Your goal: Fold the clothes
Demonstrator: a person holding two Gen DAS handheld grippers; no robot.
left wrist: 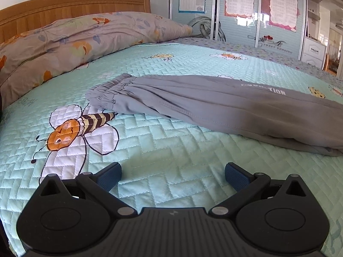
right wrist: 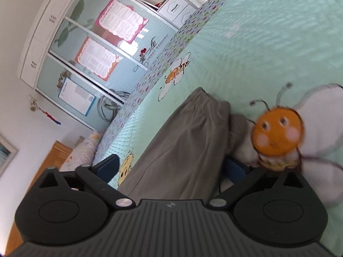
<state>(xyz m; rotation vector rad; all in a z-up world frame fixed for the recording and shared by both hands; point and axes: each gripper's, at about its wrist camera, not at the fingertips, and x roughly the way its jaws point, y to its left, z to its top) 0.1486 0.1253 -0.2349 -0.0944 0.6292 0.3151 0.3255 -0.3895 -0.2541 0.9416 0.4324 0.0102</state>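
Note:
Grey trousers [left wrist: 214,105] lie folded lengthwise across the pale green quilted bedspread [left wrist: 171,150], elastic waistband [left wrist: 109,87] to the left and white lettering along the leg. My left gripper [left wrist: 173,171] hovers open over bare quilt, just short of the trousers' near edge, with nothing between its blue pads [left wrist: 111,175]. In the tilted right wrist view the grey trousers [right wrist: 184,141] run up between the fingers of my right gripper [right wrist: 171,167]. It stands wide open, one finger on each side of the cloth. The cuffed leg end [right wrist: 201,98] lies beyond.
A floral pillow [left wrist: 85,36] rests against the wooden headboard [left wrist: 75,4] at the back left. A wardrobe with posters [left wrist: 257,10] stands past the bed's far edge [left wrist: 235,45]. Bee prints [left wrist: 70,132] dot the quilt.

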